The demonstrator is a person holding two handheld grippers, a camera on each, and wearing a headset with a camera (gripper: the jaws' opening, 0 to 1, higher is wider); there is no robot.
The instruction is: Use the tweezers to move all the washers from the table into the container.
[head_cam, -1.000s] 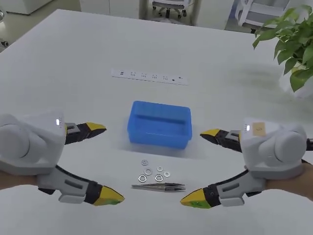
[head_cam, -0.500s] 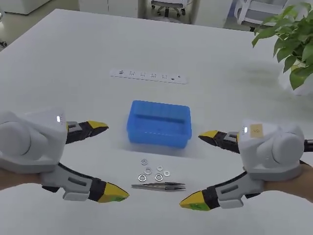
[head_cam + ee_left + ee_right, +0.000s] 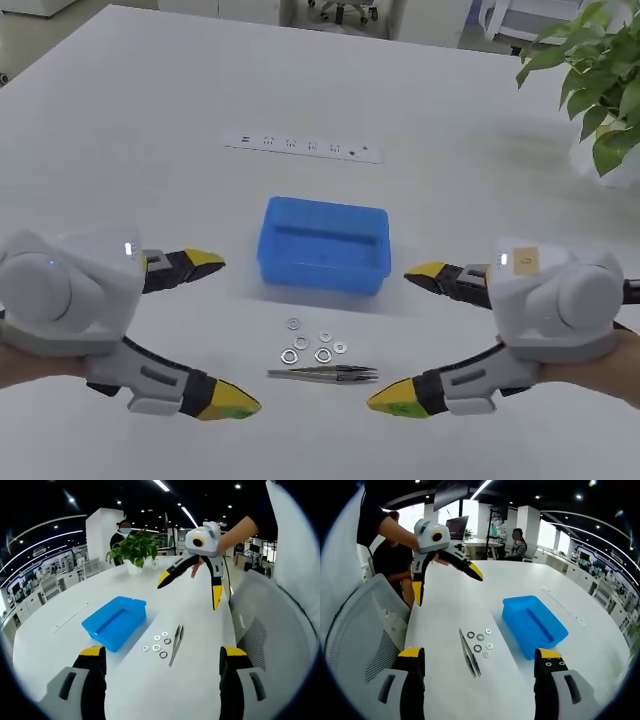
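Head view: the left hand-held gripper (image 3: 220, 333) and right hand-held gripper (image 3: 405, 338) hung wide open and empty at the lower corners. The washers (image 3: 312, 345) lay mid-frame on the tabletop (image 3: 150, 120), between the blue container (image 3: 323, 243) above and the tweezers (image 3: 322, 373) below. Left gripper view: washers sat at centre (tweezers just right of them). Right gripper view: tweezers lay left of them.

I can read no text, number or brand from here: the tan sticker (image 3: 526, 262) on the right gripper (image 3: 398, 337) bears a mark too blurred to make out, and the dark marks along the white strip (image 3: 303, 146) are too small.
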